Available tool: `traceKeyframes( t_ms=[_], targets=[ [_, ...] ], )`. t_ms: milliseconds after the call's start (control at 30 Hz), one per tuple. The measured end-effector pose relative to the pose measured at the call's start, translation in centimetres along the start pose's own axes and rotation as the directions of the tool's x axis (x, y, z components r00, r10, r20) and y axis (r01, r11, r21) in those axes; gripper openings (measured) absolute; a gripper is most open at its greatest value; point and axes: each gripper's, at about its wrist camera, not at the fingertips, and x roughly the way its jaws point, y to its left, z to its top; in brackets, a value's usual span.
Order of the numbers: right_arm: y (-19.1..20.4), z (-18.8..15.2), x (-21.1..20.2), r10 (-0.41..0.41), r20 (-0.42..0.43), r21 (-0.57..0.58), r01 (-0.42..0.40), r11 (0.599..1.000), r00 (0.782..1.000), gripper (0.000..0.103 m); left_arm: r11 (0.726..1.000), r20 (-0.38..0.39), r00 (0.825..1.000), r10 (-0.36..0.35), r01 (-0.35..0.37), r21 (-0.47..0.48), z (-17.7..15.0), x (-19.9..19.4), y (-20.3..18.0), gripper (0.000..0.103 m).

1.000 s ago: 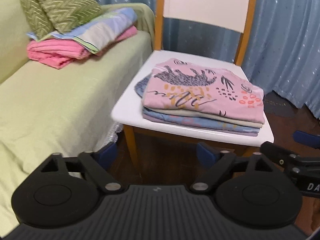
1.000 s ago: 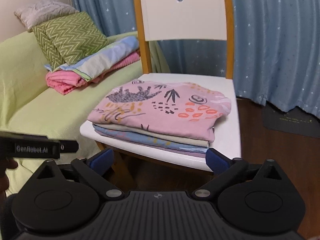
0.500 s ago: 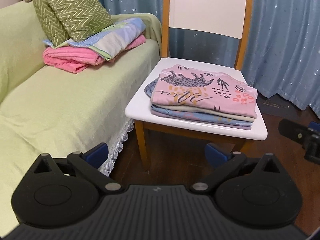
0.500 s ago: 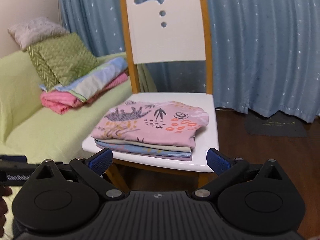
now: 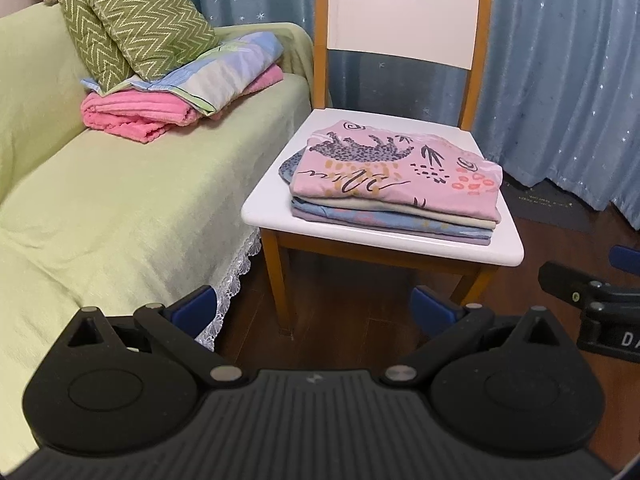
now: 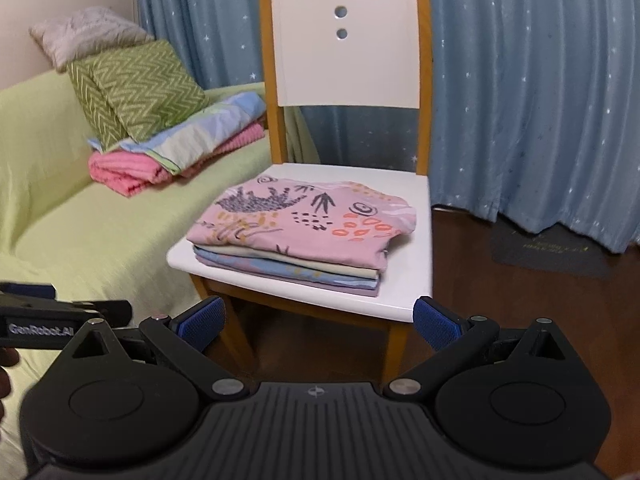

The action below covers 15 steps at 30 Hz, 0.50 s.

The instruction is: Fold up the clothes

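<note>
Since both grippers hang clear of the chair [image 5: 496, 248] with nothing between their fingers, the risks now concern the stack rather than a grip. Left gripper [image 5: 314, 304]: jaws have just been opening and stand wide apart, empty. Right gripper [image 6: 318, 318]: jaws likewise wide apart, empty.

Folded clothes [image 5: 396, 184] sit as a pile on the white chair seat, pink printed piece on top, cream and blue layers under it, a lilac one at the bottom. Pile lies toward the front of the seat; its near edge is close to the seat's front lip in the right wrist view.

Possible failures, judged from this:
- A gripper swinging low past the seat front could catch the lowest layers and drag the pile forward, off onto the dark wood floor [image 6: 480, 280].
- Layers are loose cloth on a smooth seat; a nudge to the top piece would likely slide it askew and undo the fold.
- At left rear a dark blue patterned edge pokes out beyond the pink piece; a finger could snag it.
- Bumping the chair would shake the whole stack.

Sofa [image 5: 120, 208] beside the chair carries a pink towel [image 5: 132, 110] under a striped cloth and green cushions [image 5: 136, 28]; no unfolded garment is visible, so the task looks near done or done.
</note>
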Motion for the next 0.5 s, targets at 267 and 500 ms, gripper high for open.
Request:
traceKeyframes(
  t_ms=[267, 500],
  targets=[
    [-0.3, -0.6, 1.6, -0.012, -0.060, 0.008, 0.012, 1.000, 0.998, 0.103, 1.000, -0.030, 1.000, 0.003, -0.003, -0.007, -0.5, 1.5, -0.1, 0.102],
    [-0.5, -1.0, 2.6, -0.013, -0.074, 0.012, 0.014, 1.000, 0.997, 0.103, 1.000, -0.058, 0.998, -0.004, 0.004, -0.009, -0.9, 2.6, 0.1, 0.102]
  ],
)
